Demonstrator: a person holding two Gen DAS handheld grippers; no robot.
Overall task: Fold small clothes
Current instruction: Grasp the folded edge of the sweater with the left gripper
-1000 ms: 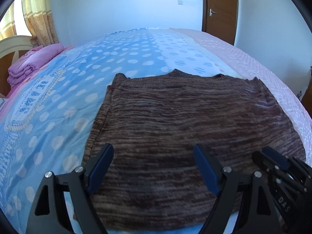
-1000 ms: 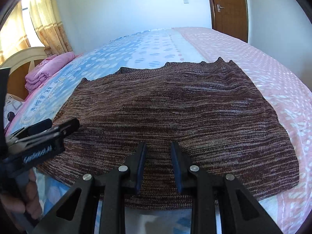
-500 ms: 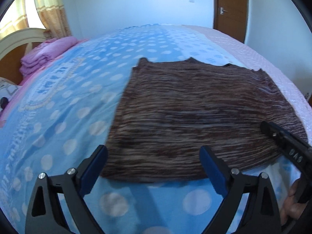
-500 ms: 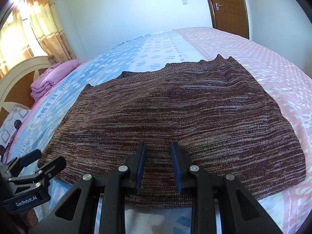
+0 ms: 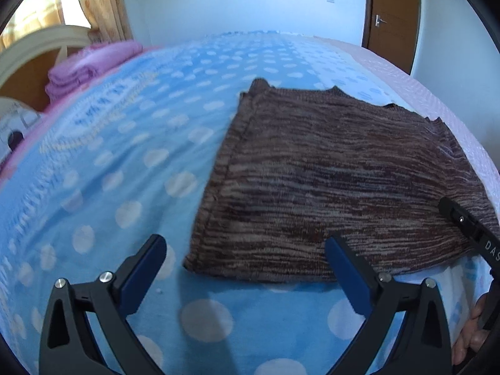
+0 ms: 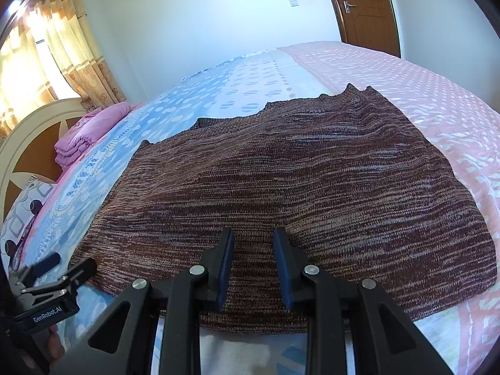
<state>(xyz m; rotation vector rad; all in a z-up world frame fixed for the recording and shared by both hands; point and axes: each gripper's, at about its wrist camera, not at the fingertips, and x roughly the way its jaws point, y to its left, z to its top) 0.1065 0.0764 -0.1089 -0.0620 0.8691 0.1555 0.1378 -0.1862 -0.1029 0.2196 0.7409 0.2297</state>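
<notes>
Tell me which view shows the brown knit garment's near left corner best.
The left wrist view: the brown knit garment has that corner unobstructed between the open left gripper fingers. In the right wrist view, it sits far off-centre, beside the other gripper.

Bed (image 5: 103, 187) has a blue polka-dot cover on the left tongs' (image 5: 247, 268) side, changing to pink dotted fabric past the right tongs (image 6: 253, 265). Brown striped knit garment (image 6: 297, 187) lies flat on it: near-left corner sits ahead and between the left tongs' spread fingers, near hem runs under the right tongs' tips. Folded pink blanket (image 6: 84, 134) sits far ahead-left by the headboard; patterned pillow (image 6: 25, 212) also far left, nearer than the blanket.
</notes>
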